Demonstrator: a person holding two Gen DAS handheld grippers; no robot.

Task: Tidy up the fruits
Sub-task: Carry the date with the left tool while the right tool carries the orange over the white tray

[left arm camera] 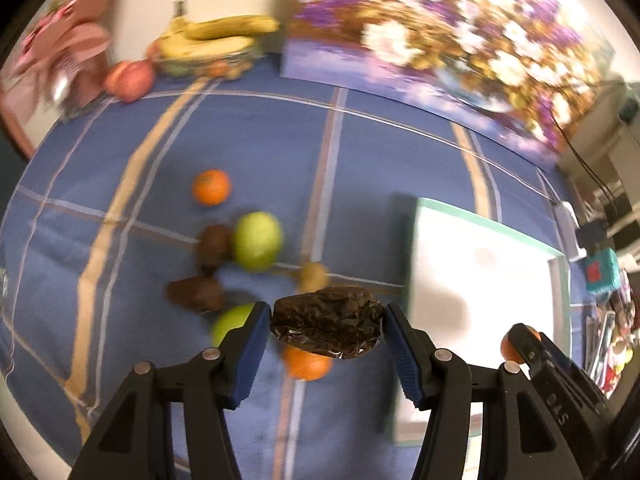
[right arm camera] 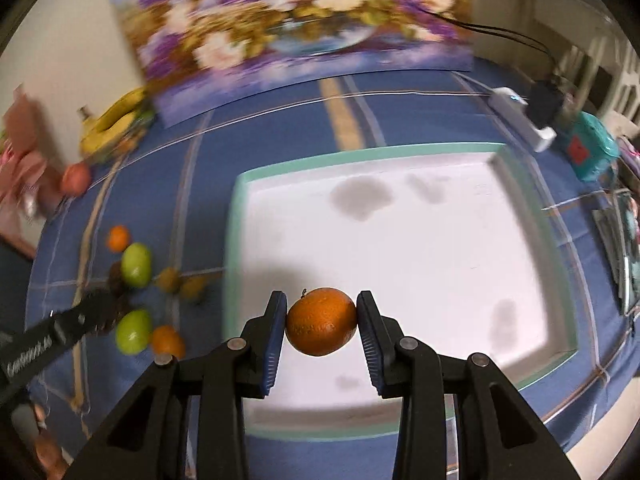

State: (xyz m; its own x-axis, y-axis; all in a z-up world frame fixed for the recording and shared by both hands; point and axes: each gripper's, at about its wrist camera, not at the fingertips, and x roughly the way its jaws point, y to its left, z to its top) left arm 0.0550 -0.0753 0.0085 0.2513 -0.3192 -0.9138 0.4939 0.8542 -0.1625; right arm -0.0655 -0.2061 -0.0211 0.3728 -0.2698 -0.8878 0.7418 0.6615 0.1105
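My left gripper [left arm camera: 327, 322] is shut on a dark wrinkled wrapped date [left arm camera: 326, 321] and holds it above the blue cloth, left of the white tray [left arm camera: 480, 280]. My right gripper [right arm camera: 322, 322] is shut on an orange [right arm camera: 321, 321] and holds it over the tray's [right arm camera: 400, 240] near part. Loose fruit lies on the cloth at the left: oranges [left arm camera: 211, 187] [left arm camera: 307, 364], green fruits [left arm camera: 258, 240] [left arm camera: 230, 320], dark dates [left arm camera: 196, 294] and a small brown fruit [left arm camera: 314, 276]. The same pile shows in the right wrist view [right arm camera: 136, 264].
A bowl with bananas [left arm camera: 212, 40] and a red apple [left arm camera: 130, 76] stand at the back left. A flower painting [left arm camera: 440, 40] leans on the wall behind the blue checked tablecloth [left arm camera: 360, 152]. A power strip [right arm camera: 524, 116] and a teal box [right arm camera: 592, 152] sit at the right.
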